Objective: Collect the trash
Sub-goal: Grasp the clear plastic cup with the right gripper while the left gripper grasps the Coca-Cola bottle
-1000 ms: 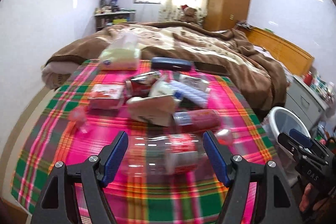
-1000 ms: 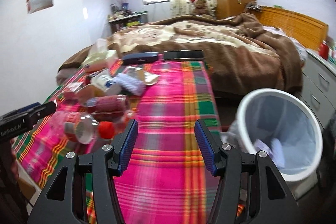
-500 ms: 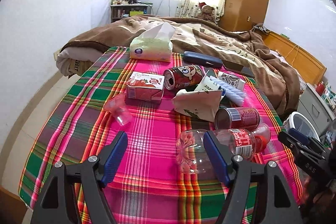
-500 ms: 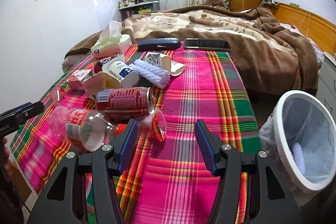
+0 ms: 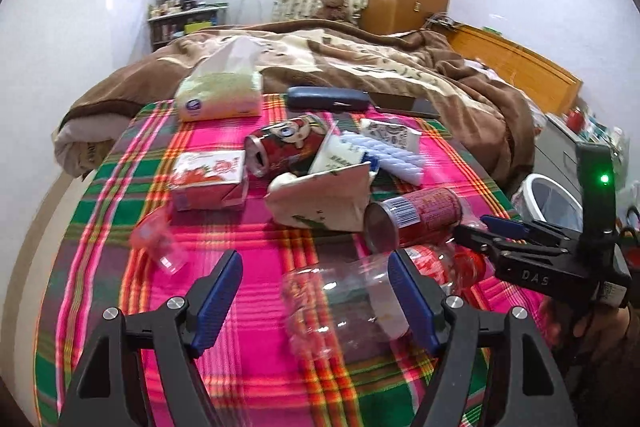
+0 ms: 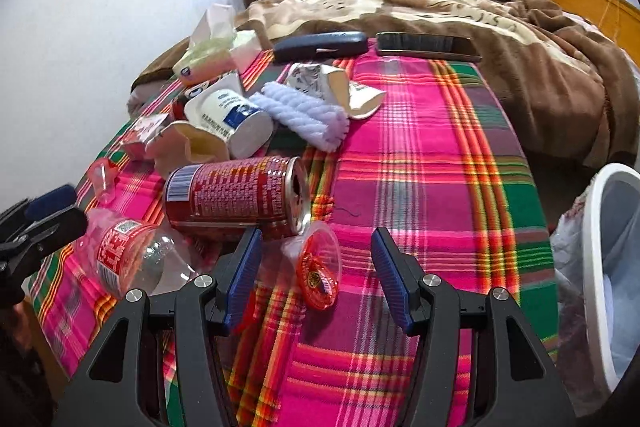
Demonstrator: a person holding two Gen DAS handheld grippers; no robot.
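Trash lies scattered on a plaid tablecloth [image 6: 432, 187]. A crushed clear plastic bottle [image 5: 352, 291] with a red label rests on its side, and my left gripper [image 5: 316, 295] hangs open just above it, the bottle's base reaching in between the fingers from the right one, pads not pressing. A red drink can [image 6: 236, 191] lies beside the bottle [image 6: 128, 255]. My right gripper [image 6: 316, 275] is open over a small clear cup with an orange-red lid [image 6: 320, 275], which sits between the fingers untouched. Each gripper shows in the other's view: right gripper [image 5: 476, 229], left gripper [image 6: 48, 211].
A white bin with a bag liner [image 6: 600, 267] stands off the table's right edge. Farther back lie a paper bag [image 5: 324, 199], red carton [image 5: 208, 179], cartoon can [image 5: 288, 143], tissue pack [image 5: 220, 95], dark case [image 5: 326, 98], phone [image 6: 428, 45] and a bed.
Both grippers have come down closer to the table. The right one swung from the bin side toward the can and the small cup. Neither jaw gap changed visibly.
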